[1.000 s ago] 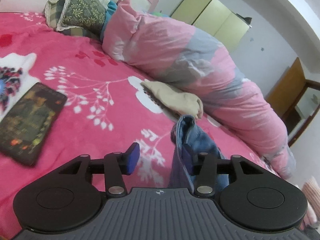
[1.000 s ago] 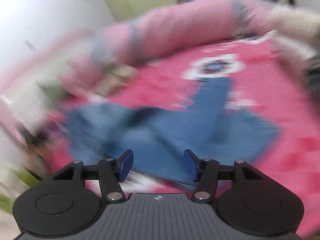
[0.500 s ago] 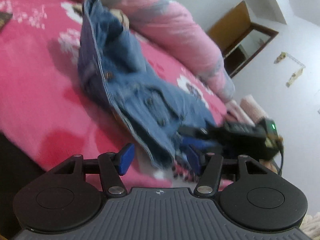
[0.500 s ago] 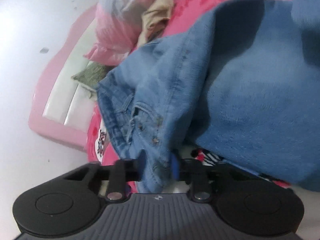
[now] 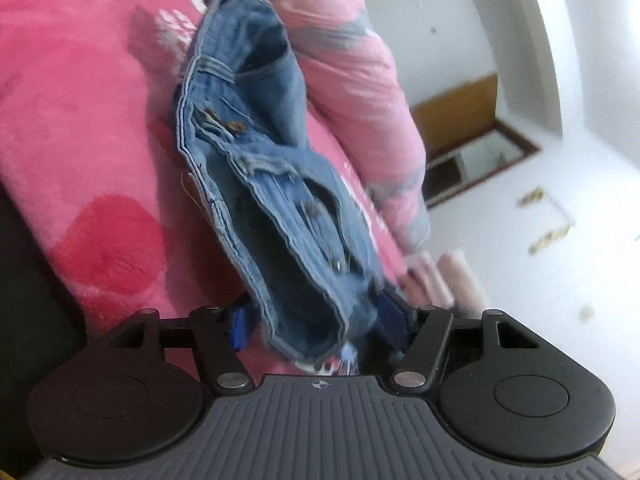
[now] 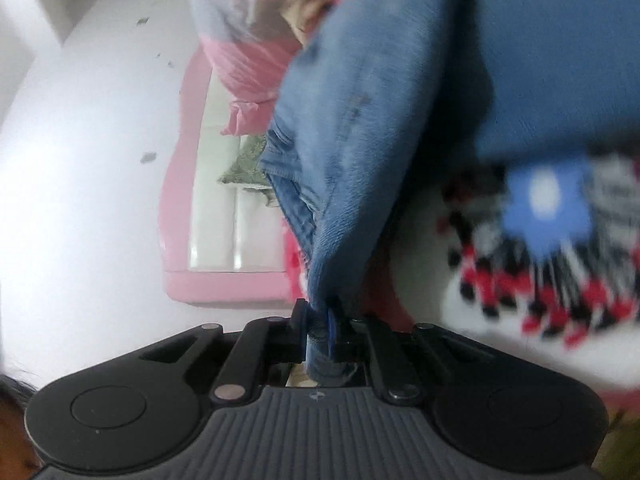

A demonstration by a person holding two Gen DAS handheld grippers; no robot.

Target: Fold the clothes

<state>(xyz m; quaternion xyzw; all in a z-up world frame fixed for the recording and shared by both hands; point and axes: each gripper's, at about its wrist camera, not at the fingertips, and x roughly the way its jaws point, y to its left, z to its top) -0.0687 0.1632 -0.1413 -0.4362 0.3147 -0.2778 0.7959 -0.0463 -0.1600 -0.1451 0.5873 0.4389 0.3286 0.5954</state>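
The denim jeans (image 5: 276,184) are lying bunched along the near edge of the bed, on its pink floral blanket (image 5: 80,128), with their waistband end hanging into the left gripper (image 5: 312,326). A second ago, in the left wrist view, only a narrow strip of the denim was standing beside the right-hand pad and a dark patterned cloth was lying on the blanket; now the buttoned fly and pockets are filling the middle of the view and that cloth is out of sight. The left gripper's jaws have just been opening, and they are standing apart with the denim fold between them; the frames are not showing either blue pad pressing on it.

The right gripper (image 6: 318,330), whose jaws were wide over the spread jeans a second ago, has just been closing, and its pads are now pinching a thin edge of the denim.

The left wrist view alone is showing the rolled pink and grey quilt (image 5: 360,80) beyond the jeans, the white wall and a brown-framed doorway (image 5: 476,152). The right wrist view alone is showing the pink headboard (image 6: 188,184), a green patterned pillow (image 6: 246,164), a beige garment (image 6: 308,4) and the blanket's blue, red and black flower print (image 6: 548,216), blurred.
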